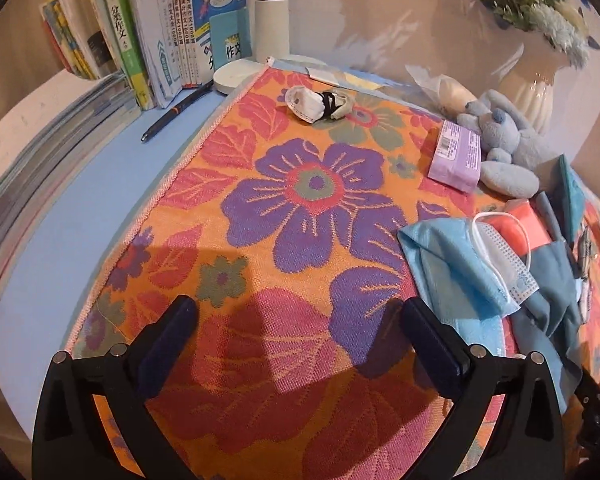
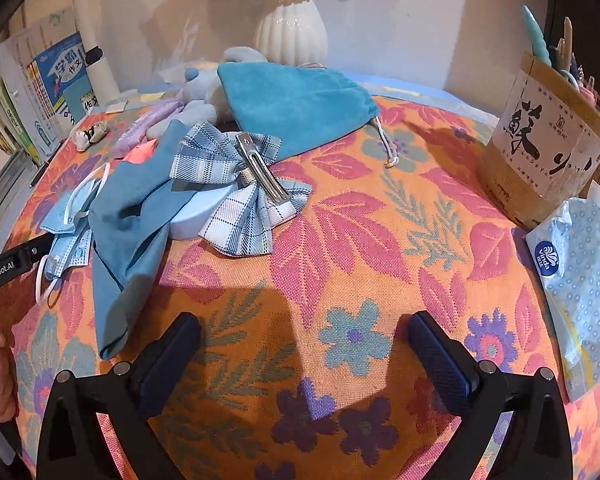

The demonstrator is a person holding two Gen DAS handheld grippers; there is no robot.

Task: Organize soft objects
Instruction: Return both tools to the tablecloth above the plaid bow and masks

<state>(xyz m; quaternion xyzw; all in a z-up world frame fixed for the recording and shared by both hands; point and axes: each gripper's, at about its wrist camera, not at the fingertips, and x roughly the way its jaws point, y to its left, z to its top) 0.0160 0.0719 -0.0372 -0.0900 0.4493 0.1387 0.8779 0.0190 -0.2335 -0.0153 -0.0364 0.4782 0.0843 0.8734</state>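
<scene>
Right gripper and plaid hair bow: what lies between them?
Only bare flowered cloth lies between the open right gripper and the plaid hair bow, as the right wrist view shows.

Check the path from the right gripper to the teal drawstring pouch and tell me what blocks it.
Nothing blocks it directly: bare floral cloth lies between the open right gripper and the teal drawstring pouch. The plaid bow with metal clip sits just left of that line, overlapping the pouch's near-left edge.
</scene>
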